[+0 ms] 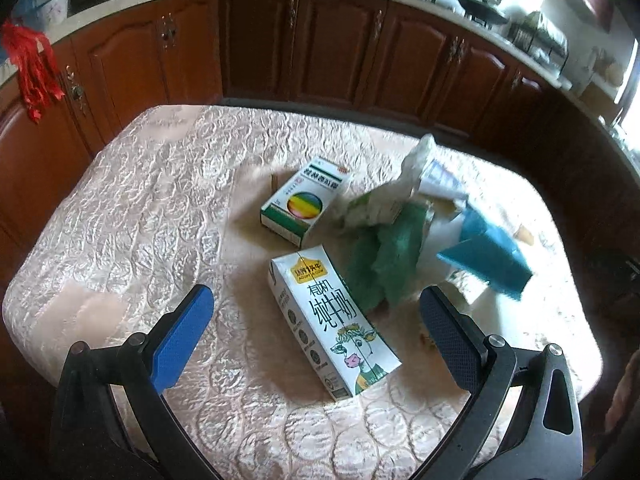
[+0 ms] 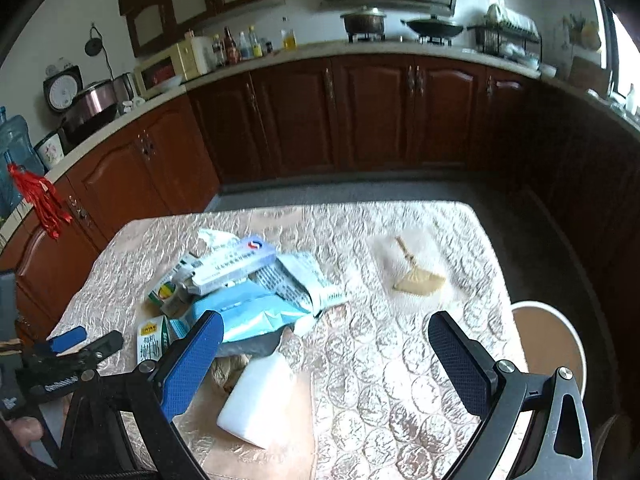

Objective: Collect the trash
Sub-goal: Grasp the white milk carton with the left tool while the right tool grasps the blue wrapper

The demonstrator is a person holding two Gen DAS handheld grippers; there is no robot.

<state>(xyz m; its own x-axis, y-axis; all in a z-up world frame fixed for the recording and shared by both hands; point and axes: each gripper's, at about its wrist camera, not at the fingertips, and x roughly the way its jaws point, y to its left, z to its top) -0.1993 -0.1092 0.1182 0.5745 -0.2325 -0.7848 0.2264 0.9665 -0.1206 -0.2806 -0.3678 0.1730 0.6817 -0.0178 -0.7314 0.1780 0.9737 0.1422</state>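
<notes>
A white milk carton [image 1: 332,324] lies flat on the table between the fingers of my open, empty left gripper [image 1: 316,320]. A green-and-white medicine box [image 1: 306,202] lies beyond it. To the right is a heap of crumpled wrappers [image 1: 404,232] and a blue packet [image 1: 486,262]. In the right wrist view the same heap [image 2: 248,280] with a toothpaste box [image 2: 236,264] lies left of centre, and a white box [image 2: 256,404] lies near my open, empty right gripper [image 2: 326,354]. A tan paper scrap [image 2: 418,280] lies apart to the right. The left gripper [image 2: 72,344] shows at the left edge.
The table has a shiny embossed cloth [image 1: 140,208]. Brown kitchen cabinets [image 2: 360,116] run behind it, with pots and bottles on the counter. A round stool [image 2: 550,344] stands at the table's right side. A red tassel [image 1: 32,68] hangs on a cabinet handle.
</notes>
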